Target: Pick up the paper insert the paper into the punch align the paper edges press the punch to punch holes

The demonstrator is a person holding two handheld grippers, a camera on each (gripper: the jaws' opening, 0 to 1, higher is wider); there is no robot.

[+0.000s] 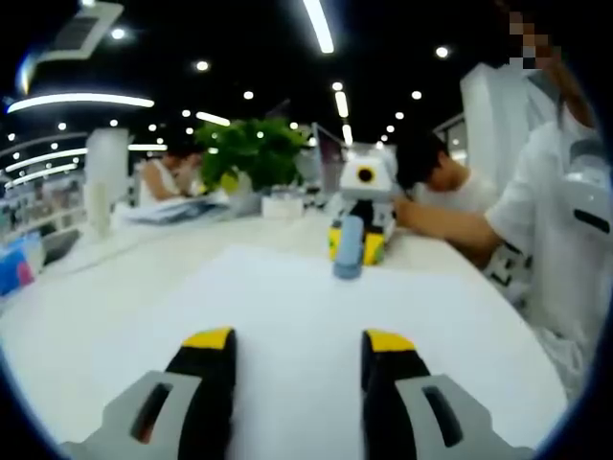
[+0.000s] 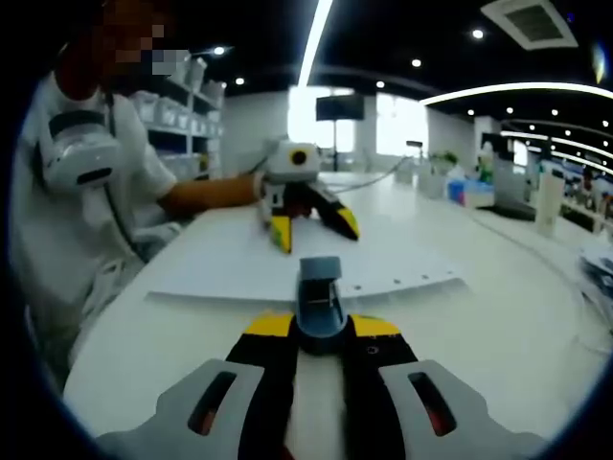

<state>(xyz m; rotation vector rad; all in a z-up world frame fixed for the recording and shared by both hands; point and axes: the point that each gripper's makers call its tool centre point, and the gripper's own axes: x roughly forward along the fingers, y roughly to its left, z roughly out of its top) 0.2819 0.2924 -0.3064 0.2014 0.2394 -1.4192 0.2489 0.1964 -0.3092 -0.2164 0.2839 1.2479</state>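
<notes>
On the white table (image 2: 498, 316), my right gripper (image 2: 321, 326) clamps the blue punch (image 2: 319, 292) at the paper (image 2: 239, 259) edge.
My left gripper (image 1: 299, 337) hovers with jaws apart, holding nothing, over the sheet.

Right gripper (image 2: 321, 331): your jaws, yellow-tipped and black, rise from the bottom of the right gripper view and are closed against the punch from both sides.
Punch (image 2: 319, 295): small and blue-grey, it sits at the near edge of the paper, between your jaw tips.
Paper (image 2: 239, 259): a white sheet lying flat on the bench, with a row of small holes along its near right edge.
Left gripper (image 2: 311, 225): it is at the far side of the sheet, jaws spread apart and pointing down to the paper.
Bench (image 2: 498, 316): white and long, running away to the right.
Person (image 2: 86, 211): in white, at the left.
</notes>
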